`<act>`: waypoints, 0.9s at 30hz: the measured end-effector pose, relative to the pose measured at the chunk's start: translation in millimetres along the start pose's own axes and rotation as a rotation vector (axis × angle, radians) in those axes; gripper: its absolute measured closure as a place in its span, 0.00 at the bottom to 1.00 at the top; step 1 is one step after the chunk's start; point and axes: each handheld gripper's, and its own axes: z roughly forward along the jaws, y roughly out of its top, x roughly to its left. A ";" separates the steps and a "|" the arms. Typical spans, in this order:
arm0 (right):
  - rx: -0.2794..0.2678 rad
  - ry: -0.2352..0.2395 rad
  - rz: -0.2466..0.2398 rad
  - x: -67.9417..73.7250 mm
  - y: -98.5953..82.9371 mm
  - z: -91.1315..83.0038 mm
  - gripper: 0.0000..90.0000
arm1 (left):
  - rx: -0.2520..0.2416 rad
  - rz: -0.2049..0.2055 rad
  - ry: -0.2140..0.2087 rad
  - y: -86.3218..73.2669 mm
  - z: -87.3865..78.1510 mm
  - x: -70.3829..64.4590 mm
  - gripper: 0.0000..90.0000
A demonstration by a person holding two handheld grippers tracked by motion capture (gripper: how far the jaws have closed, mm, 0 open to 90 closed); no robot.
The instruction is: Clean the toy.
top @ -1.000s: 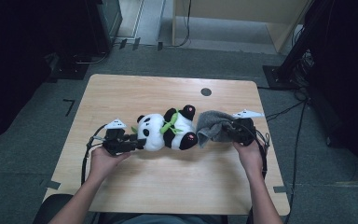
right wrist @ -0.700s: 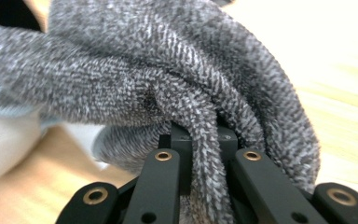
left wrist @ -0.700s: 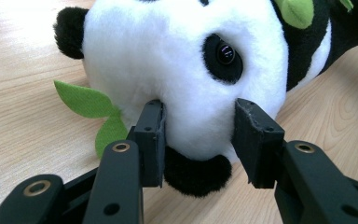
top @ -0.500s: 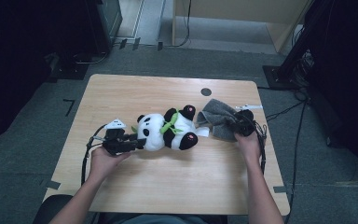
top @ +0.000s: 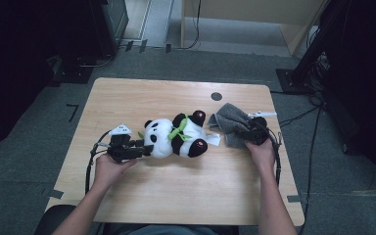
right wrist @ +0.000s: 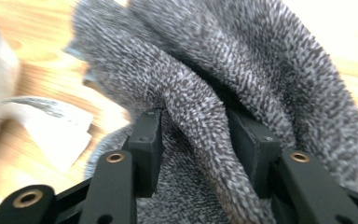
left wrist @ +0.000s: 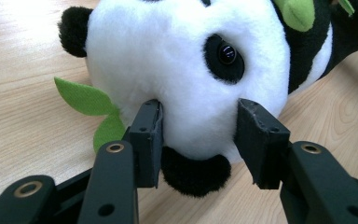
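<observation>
Right gripper (top: pixel 248 134), jaws pinched on a fold of the grey knitted cloth (top: pixel 231 124), has drawn it clear of the black-and-white plush panda (top: pixel 176 137), whose head the left gripper (top: pixel 136 148) clamps; uncovering looks done.

The high view looks forward and down from the person's side, taking in the whole surface (top: pixel 127 98). The left gripper view sits very close to the plush panda (left wrist: pixel 186 70), at 9 o'clock above. The right gripper view presses close to the grey cloth (right wrist: pixel 242 84), at 3 o'clock above.
</observation>
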 end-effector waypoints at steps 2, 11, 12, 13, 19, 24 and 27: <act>-0.011 0.005 -0.002 1.2 -0.1 -2.9 0.60 | 0.000 0.001 0.000 0.1 0.0 0.0 0.59; -0.076 0.059 -0.022 15.1 1.4 -24.6 0.47 | 0.003 0.006 0.002 0.2 0.2 -0.2 0.57; -0.081 0.062 -0.026 16.3 1.6 -25.4 0.47 | 0.003 0.006 0.001 0.2 0.3 0.0 0.56; -0.085 0.068 -0.027 17.9 1.9 -25.9 0.46 | 0.003 0.005 0.000 0.2 0.5 0.2 0.56; -0.089 0.095 -0.049 31.3 4.1 -28.5 0.40 | 0.001 0.004 -0.001 0.5 1.3 0.8 0.50; -0.106 0.112 -0.065 40.7 5.4 -33.1 0.40 | -0.001 0.009 -0.004 0.6 2.1 0.8 0.47; -0.114 0.123 -0.073 45.9 5.6 -36.2 0.40 | -0.002 0.015 -0.007 0.7 2.7 1.0 0.46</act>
